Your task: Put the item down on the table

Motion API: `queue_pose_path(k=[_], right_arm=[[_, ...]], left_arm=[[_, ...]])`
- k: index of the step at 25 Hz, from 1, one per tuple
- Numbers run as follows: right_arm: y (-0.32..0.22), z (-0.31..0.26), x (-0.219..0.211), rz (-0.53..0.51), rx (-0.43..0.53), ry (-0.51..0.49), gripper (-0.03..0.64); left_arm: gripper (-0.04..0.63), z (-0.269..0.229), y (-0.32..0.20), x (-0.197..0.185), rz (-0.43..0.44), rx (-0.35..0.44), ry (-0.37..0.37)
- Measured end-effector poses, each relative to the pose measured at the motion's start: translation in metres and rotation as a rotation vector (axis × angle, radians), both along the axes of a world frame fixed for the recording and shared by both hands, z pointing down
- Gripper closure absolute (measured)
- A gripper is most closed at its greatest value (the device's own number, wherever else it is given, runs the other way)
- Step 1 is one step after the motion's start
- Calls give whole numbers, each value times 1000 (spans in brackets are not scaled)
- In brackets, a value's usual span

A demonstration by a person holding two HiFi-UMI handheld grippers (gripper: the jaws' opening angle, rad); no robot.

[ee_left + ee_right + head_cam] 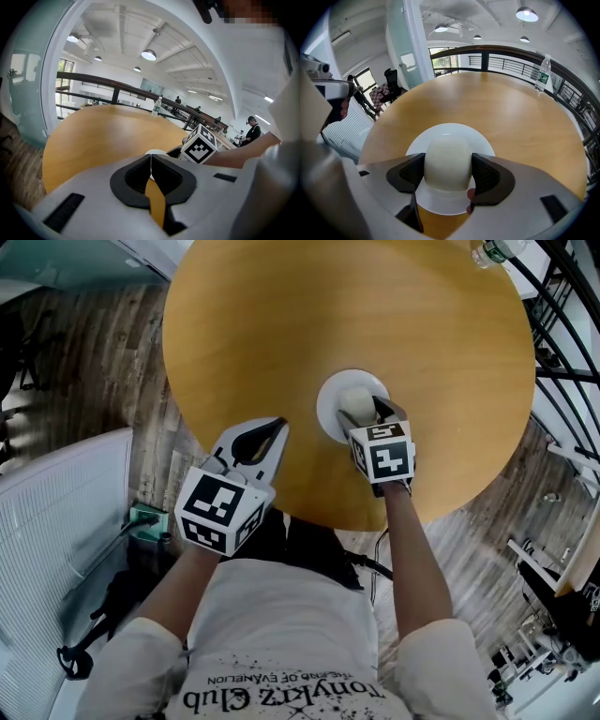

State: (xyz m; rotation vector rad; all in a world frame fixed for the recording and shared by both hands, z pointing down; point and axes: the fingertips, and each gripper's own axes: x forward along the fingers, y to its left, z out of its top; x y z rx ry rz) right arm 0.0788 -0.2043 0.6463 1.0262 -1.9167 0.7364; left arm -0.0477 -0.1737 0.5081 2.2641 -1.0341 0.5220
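Observation:
A cream-white domed item point(448, 159) stands over a white plate point(450, 130) on the round wooden table point(515, 117). My right gripper point(448, 165) is shut on the item, one dark pad pressed to each side. Whether the item rests on the plate or hangs just above it, I cannot tell. From the head view the plate point(328, 407) lies near the table's point(375, 315) front middle, with the right gripper point(364, 414) over it and the item point(354, 399) showing between its jaws. My left gripper point(272, 432) hovers at the table's near edge, left of the plate, shut and empty point(150, 161).
A water bottle point(541, 74) stands at the table's far right edge, by a dark railing point(562, 334). A white ribbed panel point(56, 540) stands on the wood floor to the left. People and desks point(251, 129) are far behind the table.

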Motion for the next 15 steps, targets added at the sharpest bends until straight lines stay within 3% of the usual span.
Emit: queue_pose_path(k=[15], right_arm=[[2, 6, -5, -64, -14, 60, 290]], left_arm=[[571, 0, 0, -8, -3, -1, 1]])
